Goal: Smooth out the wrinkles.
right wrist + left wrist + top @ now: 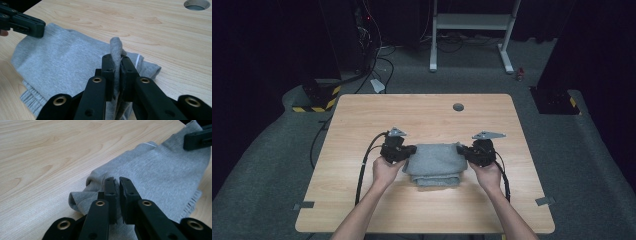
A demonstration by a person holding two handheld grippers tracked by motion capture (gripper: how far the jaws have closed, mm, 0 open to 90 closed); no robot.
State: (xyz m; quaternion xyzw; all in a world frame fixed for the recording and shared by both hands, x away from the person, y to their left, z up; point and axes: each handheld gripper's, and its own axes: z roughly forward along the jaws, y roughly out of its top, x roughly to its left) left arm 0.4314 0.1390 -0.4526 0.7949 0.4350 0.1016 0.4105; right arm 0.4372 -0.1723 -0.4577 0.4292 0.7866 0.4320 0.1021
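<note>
High view: a soft grey knit cloth, folded into a rough rectangle with a ribbed hem, lies mid-bench on pale wood-grain bench. The left gripper pinches its left edge, jaws closed on fabric; the right gripper clamps a raised fold opposite. Both hands grip from behind, forearms angled inward.

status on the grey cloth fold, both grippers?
Left hand-held gripper shut on grey cloth, left edge. Right hand-held gripper shut on its right edge. Cloth folded, resting on table. Nothing in the way.
</note>
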